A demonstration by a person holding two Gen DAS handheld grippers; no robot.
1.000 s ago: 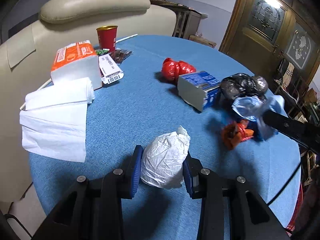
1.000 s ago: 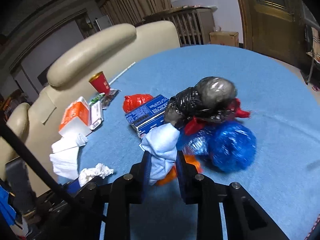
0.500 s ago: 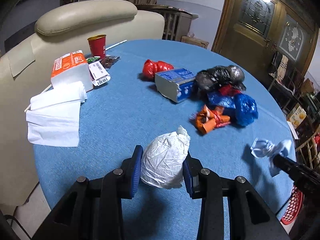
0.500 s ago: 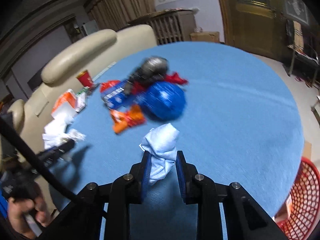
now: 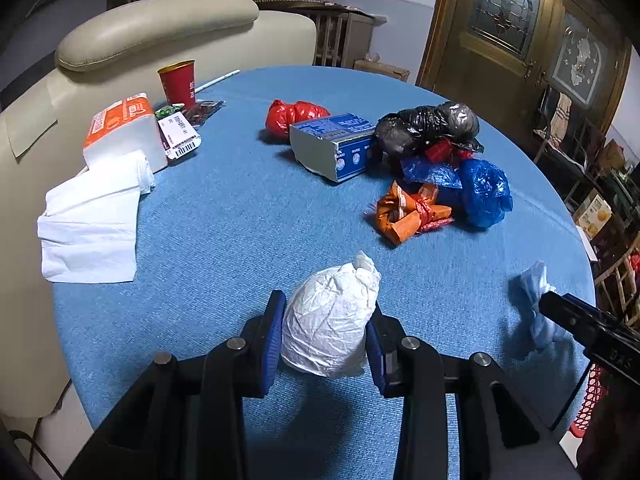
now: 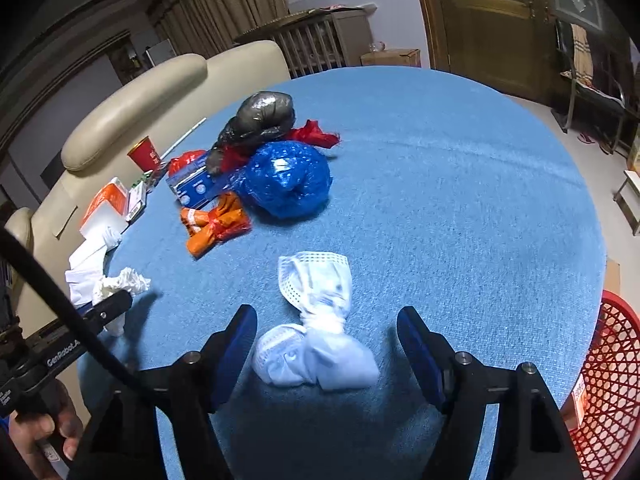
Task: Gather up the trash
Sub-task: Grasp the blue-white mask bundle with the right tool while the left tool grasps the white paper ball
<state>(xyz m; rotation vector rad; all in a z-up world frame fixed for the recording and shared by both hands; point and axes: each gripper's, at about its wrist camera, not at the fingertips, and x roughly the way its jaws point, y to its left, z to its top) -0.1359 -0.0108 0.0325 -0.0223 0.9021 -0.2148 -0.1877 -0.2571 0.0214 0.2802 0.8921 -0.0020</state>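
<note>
My left gripper (image 5: 326, 332) is shut on a crumpled white paper ball (image 5: 330, 322), held just over the blue round table (image 5: 248, 216). My right gripper (image 6: 326, 346) is open. A knotted pale blue face mask (image 6: 316, 324) lies loose between its fingers near the table's right edge; it also shows in the left wrist view (image 5: 536, 304). A pile of trash lies mid-table: black bag (image 5: 428, 126), blue bag (image 5: 480, 190), orange wrapper (image 5: 408, 212), red bag (image 5: 294, 114) and a blue box (image 5: 334, 146).
A red mesh basket (image 6: 604, 380) stands on the floor beyond the table's right edge. A tissue pack (image 5: 120, 132), white napkins (image 5: 92, 224) and a red cup (image 5: 178, 82) sit at the left by a cream chair (image 5: 160, 28).
My right gripper carried the mask away from the pile to the table's right edge, then opened and let it go. My left gripper still holds the paper ball.
</note>
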